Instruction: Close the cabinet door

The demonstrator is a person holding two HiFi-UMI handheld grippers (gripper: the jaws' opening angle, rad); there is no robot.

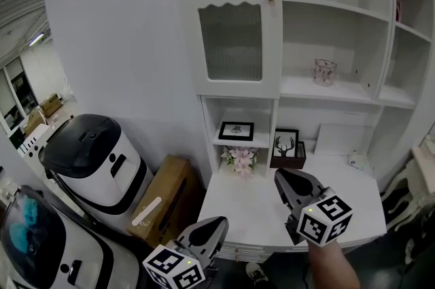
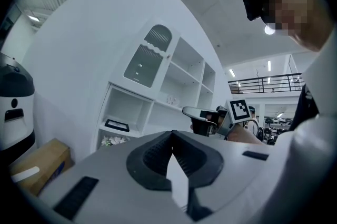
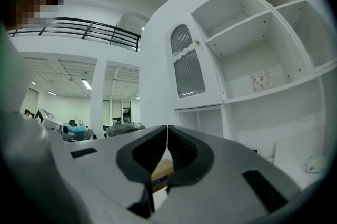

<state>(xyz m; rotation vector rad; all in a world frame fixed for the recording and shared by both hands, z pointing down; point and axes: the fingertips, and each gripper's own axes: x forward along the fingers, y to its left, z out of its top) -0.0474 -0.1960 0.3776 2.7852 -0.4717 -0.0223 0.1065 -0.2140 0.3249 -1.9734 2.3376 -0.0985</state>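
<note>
Pointing toward white shelving unit (image 1: 333, 7): left hand-held gripper (image 1: 219, 222) pressed together, empty | right hand-held gripper (image 1: 280, 176) pressed together, empty | white cabinet door with ribbed glass panels (image 1: 231, 43) at unit's upper left, flush with frame.

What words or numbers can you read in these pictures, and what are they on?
No words or numbers can be read anywhere.
Small black-framed picture: dark marks, too small to read.
Brown cardboard box: a white label and blue print, too blurred to read.
Black-framed antler picture: a drawing, no words visible.
Black-and-white marker cube: square patterns only, no letters.
</note>
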